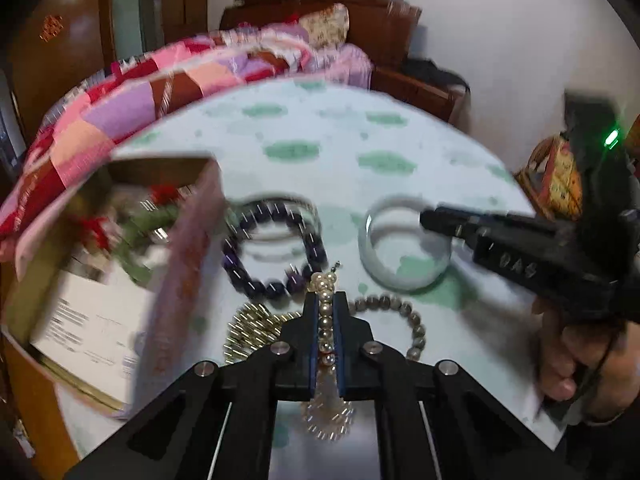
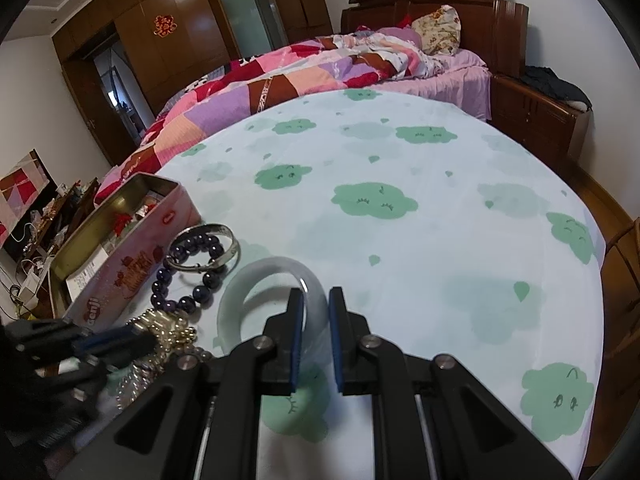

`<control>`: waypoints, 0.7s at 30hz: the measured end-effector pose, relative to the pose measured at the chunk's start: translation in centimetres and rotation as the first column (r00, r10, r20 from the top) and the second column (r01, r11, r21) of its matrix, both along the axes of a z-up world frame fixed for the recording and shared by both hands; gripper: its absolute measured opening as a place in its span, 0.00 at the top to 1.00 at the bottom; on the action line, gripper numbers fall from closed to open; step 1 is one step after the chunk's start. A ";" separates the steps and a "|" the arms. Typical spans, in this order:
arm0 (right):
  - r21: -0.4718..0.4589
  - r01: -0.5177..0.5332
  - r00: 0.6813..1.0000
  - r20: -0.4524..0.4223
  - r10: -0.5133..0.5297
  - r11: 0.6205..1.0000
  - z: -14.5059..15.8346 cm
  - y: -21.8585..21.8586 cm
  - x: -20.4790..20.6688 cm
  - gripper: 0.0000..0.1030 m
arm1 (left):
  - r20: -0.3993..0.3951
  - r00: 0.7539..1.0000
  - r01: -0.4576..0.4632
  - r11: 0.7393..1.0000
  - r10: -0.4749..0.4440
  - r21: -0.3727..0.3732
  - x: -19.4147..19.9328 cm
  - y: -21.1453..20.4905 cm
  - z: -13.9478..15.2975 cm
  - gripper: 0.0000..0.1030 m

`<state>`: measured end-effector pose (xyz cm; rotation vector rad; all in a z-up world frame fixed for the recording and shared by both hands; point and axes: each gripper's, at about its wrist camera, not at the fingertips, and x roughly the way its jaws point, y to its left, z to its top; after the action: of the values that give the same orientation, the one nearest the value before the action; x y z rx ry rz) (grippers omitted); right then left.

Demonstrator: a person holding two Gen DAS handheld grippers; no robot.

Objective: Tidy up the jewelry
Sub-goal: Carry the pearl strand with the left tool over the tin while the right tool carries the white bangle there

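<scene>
My left gripper is shut on a pearl strand, which runs up between the blue pads and bunches past the tips. Around it on the cloth lie a dark purple bead bracelet, a grey bead bracelet and a heap of gold chain. My right gripper is shut on the near rim of a pale translucent bangle. In the left wrist view its tip reaches over that bangle. A silver bangle rests on the purple beads.
An open pink tin box with papers and red trinkets stands at the left, close beside the jewelry. The round table wears a cloud-print cloth. A bed with a patchwork quilt lies behind. A hand holds the right gripper.
</scene>
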<state>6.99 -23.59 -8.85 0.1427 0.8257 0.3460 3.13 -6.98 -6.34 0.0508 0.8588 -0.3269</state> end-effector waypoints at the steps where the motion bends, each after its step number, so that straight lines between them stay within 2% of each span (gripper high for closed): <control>1: 0.007 0.000 1.000 0.001 0.000 1.000 0.2 -0.1 0.0 0.85 | 0.020 1.000 0.003 1.000 -0.002 -0.018 -0.4 0.4 1.0 0.95; 8: 0.062 -0.013 0.999 0.051 0.010 0.998 3.7 -0.5 -0.8 0.85 | 0.167 0.986 -0.010 0.996 0.024 -0.084 -2.0 3.2 8.2 0.95; 11: 0.068 -0.045 0.998 0.056 0.042 0.997 4.7 0.5 -0.7 0.85 | 0.210 0.976 -0.034 0.995 0.053 -0.091 -1.8 4.8 10.2 0.95; 21: 0.018 -0.185 0.979 0.093 0.183 0.983 7.8 7.4 1.0 0.85 | 0.247 0.951 -0.172 0.982 0.187 -0.083 0.9 11.1 11.6 0.95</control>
<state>7.94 -16.17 -1.09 0.0742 0.7463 0.5342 4.02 4.11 5.31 -0.0418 0.5936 -0.1702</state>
